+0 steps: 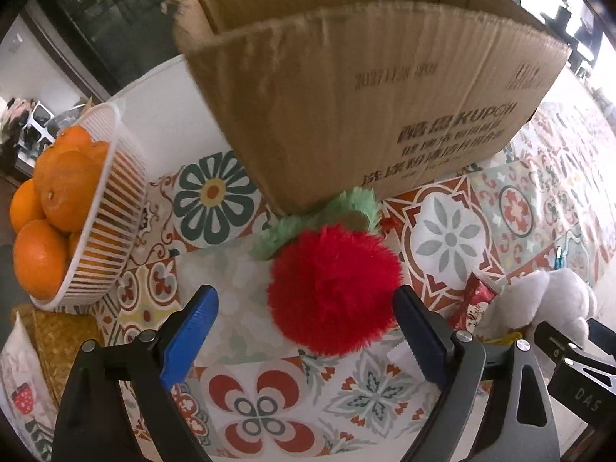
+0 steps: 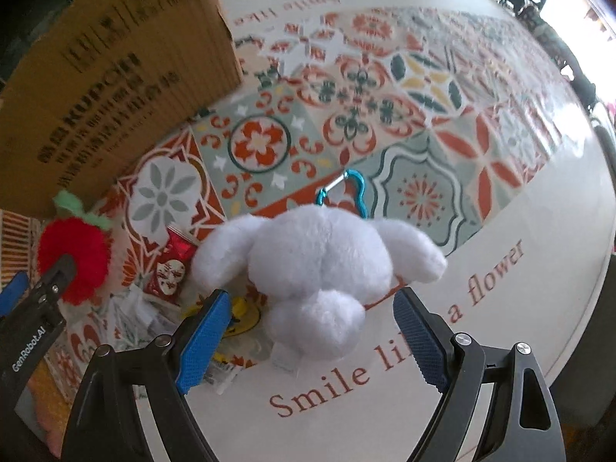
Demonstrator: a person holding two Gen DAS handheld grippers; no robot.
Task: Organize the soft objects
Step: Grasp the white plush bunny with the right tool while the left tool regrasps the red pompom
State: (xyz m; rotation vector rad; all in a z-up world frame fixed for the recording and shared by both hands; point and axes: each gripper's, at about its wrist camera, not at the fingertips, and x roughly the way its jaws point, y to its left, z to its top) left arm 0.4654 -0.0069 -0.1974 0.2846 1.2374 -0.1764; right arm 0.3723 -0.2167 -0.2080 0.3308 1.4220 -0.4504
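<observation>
Red fluffy fabric is what I am looking at first: the red plush fruit, with its green plush leaves, is lying on the desk just in front of the cardboard box, the leaves touching or almost touching the box wall. Near it on my right side, the white plush toy is also lying on the desk, with a blue carabiner at its far end.

Both soft things are outside the box, so I am judging that the organizing is only at the beginning; the inside of the box is not showing, so I cannot tell if something is already there. Both toys are waiting to be gripped and moved.

My left claw is standing wide open with the red fruit between its blue pads, not pressing it. My right claw is wide open in the same way around the lower part of the white toy, and it is holding nothing. Both claws are pointing forward and down to the desk, side by side.

Further out, a red snack packet is lying between the two toys, and a white basket of oranges is standing at the left.
</observation>
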